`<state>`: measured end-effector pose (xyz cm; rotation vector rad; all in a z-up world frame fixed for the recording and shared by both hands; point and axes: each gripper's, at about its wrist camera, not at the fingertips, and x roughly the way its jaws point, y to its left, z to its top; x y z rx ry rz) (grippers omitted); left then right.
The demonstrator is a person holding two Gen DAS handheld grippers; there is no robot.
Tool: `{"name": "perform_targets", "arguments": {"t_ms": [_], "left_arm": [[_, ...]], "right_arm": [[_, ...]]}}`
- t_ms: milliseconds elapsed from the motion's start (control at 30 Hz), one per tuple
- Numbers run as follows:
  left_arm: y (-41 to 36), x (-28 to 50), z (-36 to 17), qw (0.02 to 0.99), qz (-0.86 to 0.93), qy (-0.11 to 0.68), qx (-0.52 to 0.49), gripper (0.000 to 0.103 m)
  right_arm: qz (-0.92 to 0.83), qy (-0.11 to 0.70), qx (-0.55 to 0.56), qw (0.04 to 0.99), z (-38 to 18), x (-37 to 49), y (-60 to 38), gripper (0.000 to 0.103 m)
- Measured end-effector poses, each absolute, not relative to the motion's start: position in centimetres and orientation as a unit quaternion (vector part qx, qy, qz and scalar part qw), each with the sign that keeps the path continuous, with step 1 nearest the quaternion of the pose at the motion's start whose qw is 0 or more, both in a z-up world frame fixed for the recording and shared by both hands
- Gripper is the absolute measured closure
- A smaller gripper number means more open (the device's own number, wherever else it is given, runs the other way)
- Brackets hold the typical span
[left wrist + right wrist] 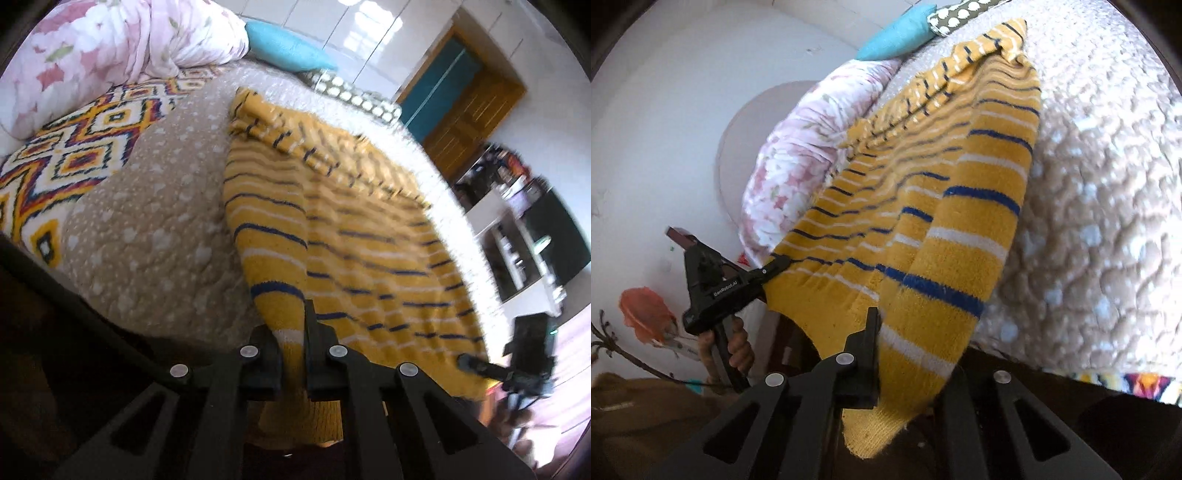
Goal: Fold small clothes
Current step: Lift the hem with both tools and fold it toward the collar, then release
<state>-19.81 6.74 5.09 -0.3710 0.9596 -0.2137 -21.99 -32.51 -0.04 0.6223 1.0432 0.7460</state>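
A bed (155, 229) fills most of both views, covered by a beige quilted spread with pale dots. At its far end lie a pink floral duvet (110, 48), a blanket with diamond patterns (77, 147) and a teal pillow (284, 44). Past the bed edge, in the left wrist view, stands a wooden door (465, 114) and a blurred shelf unit (524, 236).

A yellow sweater (354, 229) with navy and white stripes lies spread across the quilt, its far part resting flat and one sleeve folded across the top. Its near hem is raised off the bed at both corners.

The left gripper (293, 354) is closed on one hem corner; yellow knit is pinched between its black fingers and hangs down behind them. The right gripper (882, 354) is likewise clamped on the other corner, the striped cloth draping over one finger and hiding it.

In the right wrist view the left gripper appears from the side, its tip biting the hem edge, with a hand (735, 350) wrapped around its handle. Behind it is a white wall and an orange object (642, 314), too blurred to identify.
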Motion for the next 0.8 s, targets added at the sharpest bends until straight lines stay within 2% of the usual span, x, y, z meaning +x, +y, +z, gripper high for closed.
{"name": "perform_targets", "arguments": {"t_ms": [133,267,400,500,633,800], "left_arm": [[7.8,-18.2,5.2,0.858,-0.105,0.458,-0.205,0.096],[8.1,-13.9,8.8,0.878,-0.112,0.416,-0.207,0.096],[6.7,-5.7,12.5,0.902,-0.098,0.387,-0.165,0.096],[6.0,1.1,13.1,0.902,-0.081,0.393,-0.157,0.095],[5.0,8.6,11.2,0.895,-0.043,0.424,-0.134,0.095],[5.3,13.9,7.8,0.867,-0.033,0.464,-0.177,0.092]], "right_arm": [[0.350,0.475,0.273,0.760,0.9,-20.7,-32.0,0.094],[0.363,0.426,0.239,0.794,6.1,-16.6,-30.9,0.094],[0.343,0.376,0.206,0.836,10.9,-10.3,-30.4,0.094],[0.300,0.363,0.201,0.859,12.3,-4.6,-30.0,0.094],[0.253,0.380,0.219,0.862,10.7,2.6,-30.1,0.094],[0.212,0.414,0.253,0.848,7.0,9.4,-30.7,0.092]]}}
